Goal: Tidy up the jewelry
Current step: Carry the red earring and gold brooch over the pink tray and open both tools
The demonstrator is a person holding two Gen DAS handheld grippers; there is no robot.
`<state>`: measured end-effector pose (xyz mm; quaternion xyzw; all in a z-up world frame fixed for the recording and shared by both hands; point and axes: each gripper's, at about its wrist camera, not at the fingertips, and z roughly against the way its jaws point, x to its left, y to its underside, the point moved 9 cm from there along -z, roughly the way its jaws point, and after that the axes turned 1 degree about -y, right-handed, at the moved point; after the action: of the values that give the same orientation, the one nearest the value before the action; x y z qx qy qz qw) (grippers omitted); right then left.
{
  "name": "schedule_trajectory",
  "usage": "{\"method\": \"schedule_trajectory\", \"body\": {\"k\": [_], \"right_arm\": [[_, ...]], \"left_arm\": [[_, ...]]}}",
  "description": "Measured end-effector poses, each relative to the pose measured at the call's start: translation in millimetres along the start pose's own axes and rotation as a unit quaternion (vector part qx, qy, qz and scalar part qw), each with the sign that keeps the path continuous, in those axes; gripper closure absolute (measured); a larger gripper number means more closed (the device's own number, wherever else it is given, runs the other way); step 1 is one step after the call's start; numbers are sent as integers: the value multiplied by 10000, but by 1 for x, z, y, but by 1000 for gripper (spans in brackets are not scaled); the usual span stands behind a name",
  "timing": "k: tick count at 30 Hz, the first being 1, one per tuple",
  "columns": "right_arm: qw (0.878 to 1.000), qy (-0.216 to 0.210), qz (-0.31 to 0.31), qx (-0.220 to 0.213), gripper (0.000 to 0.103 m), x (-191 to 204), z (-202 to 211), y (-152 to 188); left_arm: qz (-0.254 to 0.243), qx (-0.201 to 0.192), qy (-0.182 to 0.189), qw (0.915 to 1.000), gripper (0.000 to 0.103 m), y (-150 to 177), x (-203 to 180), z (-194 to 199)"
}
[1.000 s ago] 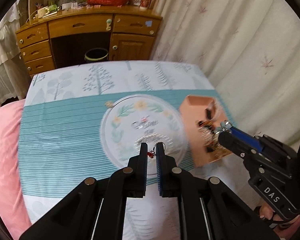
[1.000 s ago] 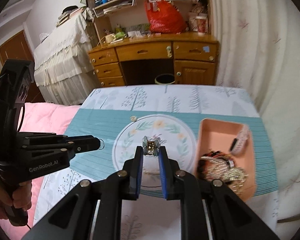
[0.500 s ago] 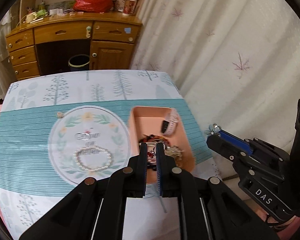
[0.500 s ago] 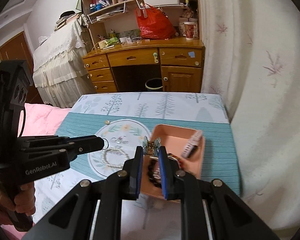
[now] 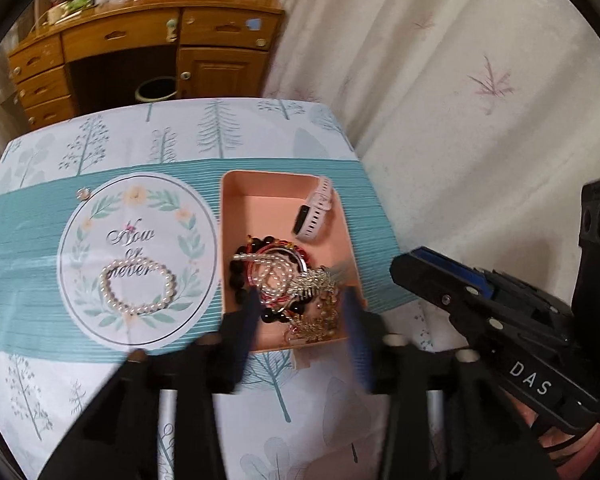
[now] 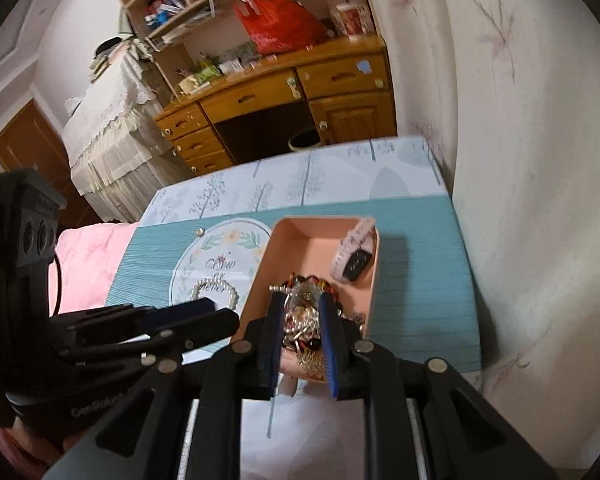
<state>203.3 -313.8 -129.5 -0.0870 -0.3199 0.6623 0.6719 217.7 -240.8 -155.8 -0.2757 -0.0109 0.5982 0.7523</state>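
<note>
Both grippers over pink tray (image 5: 348, 248) near counter's right edge, left gripper (image 5: 300, 312) jaws just sprung apart, right gripper (image 6: 302, 312) jaws opening over jewelry pile (image 5: 288, 280); risk: snagged piece lifting out; pearl bracelet (image 5: 138, 286) left mid-counter.

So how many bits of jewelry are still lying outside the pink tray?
2 that I can see: a pearl bracelet on the round print, and a small piece at the print's far left edge. The tongs may hide others.
</note>
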Motion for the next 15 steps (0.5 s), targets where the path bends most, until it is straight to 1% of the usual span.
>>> {"method": "schedule_trajectory", "body": {"k": [3, 6, 7, 9, 13, 15], "right_arm": [[10000, -40, 16, -47, 79, 1, 1, 0], [9999, -96, 23, -48, 79, 4, 0, 0], [9999, -123, 6, -31, 79, 4, -1, 0], [9999, -148, -43, 32, 79, 5, -4, 2], [9996, -199, -130, 143, 79, 10, -9, 8], [9994, -202, -157, 220, 79, 14, -13, 12]], "left_arm": [[125, -42, -92, 9999, 44, -2, 10, 6], [219, 26, -245, 9995, 42, -1, 23, 9], [273, 60, -314, 9991, 41, 0, 29, 9], [381, 154, -443, 9982, 35, 4, 41, 9], [619, 351, -735, 9948, 31, 14, 67, 10], [708, 494, -894, 9922, 25, 22, 80, 10]]}}
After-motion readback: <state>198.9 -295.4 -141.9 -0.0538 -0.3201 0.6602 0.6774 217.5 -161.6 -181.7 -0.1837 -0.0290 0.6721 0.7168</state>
